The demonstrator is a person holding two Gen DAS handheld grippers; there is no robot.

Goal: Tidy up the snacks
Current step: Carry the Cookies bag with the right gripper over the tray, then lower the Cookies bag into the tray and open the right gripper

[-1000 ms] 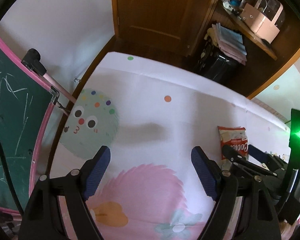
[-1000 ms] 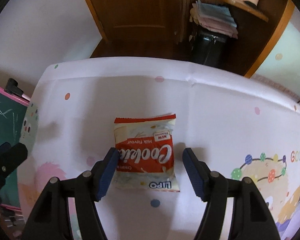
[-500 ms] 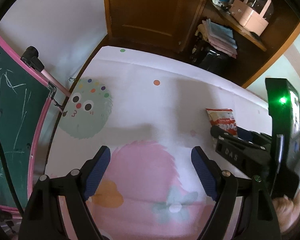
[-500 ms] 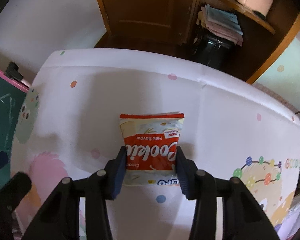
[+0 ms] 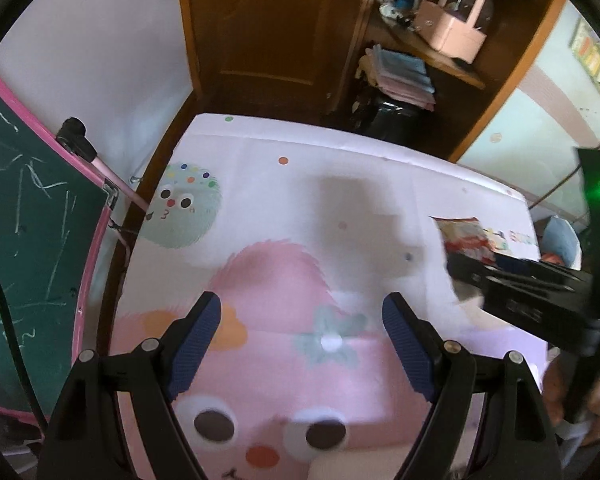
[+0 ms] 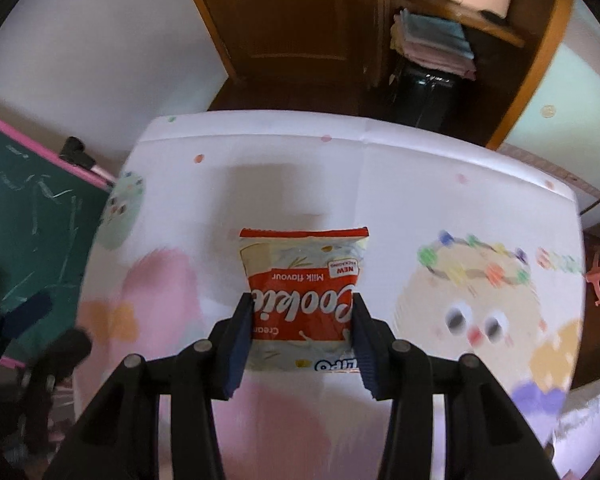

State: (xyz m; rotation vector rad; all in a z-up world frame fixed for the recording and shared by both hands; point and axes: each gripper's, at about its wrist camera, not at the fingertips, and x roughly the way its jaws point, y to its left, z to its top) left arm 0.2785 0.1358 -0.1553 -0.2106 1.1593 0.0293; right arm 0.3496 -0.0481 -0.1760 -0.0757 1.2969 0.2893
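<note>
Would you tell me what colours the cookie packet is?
The cookie packet is cream and red with white lettering, clearest in the right wrist view.

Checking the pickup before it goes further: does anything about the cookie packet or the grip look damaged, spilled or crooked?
Nothing stands out. The cookie packet sits squarely in the right claw, pinched by its side edges, sealed, with no tear or crumbs showing. The left claw is open and empty above the cartoon-print sheet.

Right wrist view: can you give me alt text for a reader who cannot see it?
The right gripper is shut on a red and cream cookie packet, its blue-padded fingers pressing both sides. Below lies a white cloth with cartoon prints; a green chalkboard stands at the left.
</note>
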